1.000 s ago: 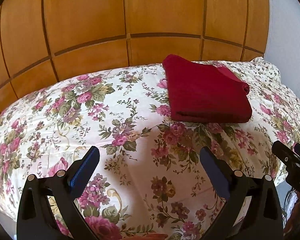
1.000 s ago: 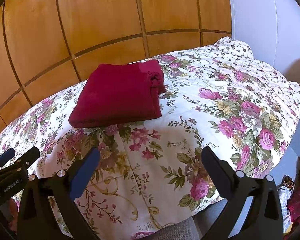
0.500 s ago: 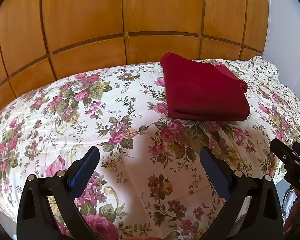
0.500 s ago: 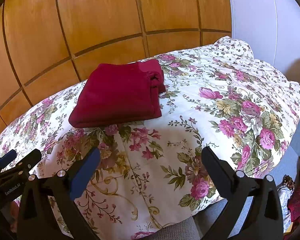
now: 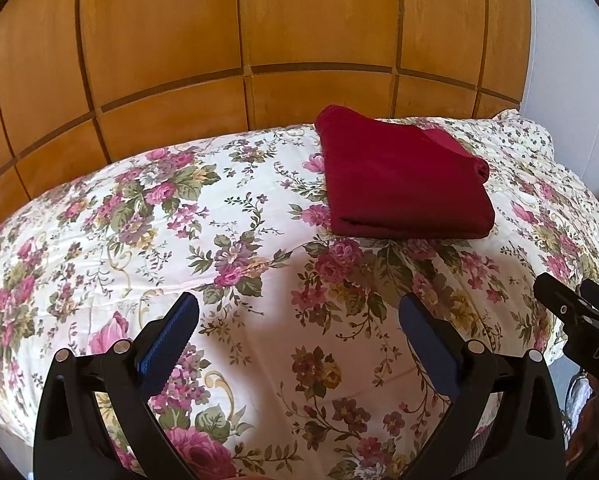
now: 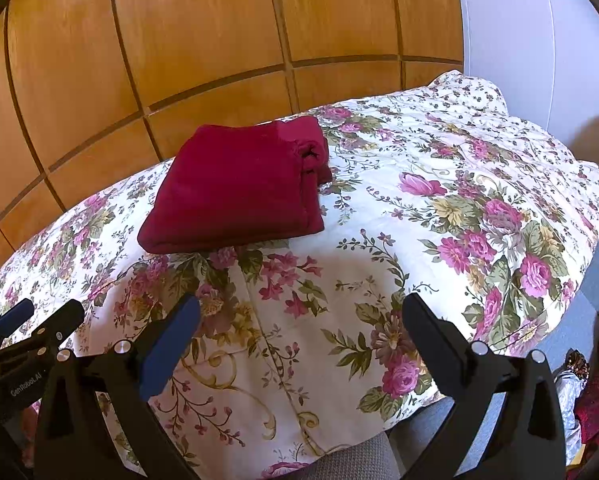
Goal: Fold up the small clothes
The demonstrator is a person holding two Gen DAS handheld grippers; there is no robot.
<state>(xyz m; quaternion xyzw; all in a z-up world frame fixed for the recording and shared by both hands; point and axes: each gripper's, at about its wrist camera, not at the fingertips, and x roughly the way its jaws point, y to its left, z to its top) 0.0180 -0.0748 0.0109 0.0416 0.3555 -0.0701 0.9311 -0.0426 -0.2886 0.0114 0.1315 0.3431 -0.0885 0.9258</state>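
Burgundy garment (image 5: 403,184), soft knit, lies folded into a thick rectangle on the quilted floral bedspread (image 5: 259,248); glossy wood panelling (image 5: 299,20) rises behind. Left gripper (image 5: 297,334) and right gripper (image 6: 299,330) both spread wide, empty

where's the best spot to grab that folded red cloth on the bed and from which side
Probably the near folded edge of the red cloth, approached low from the front. That edge is one smooth, thick roll facing both open grippers, left gripper and right gripper, while its right end shows loose bunched layers that could come apart. It lies flat on the floral quilt.
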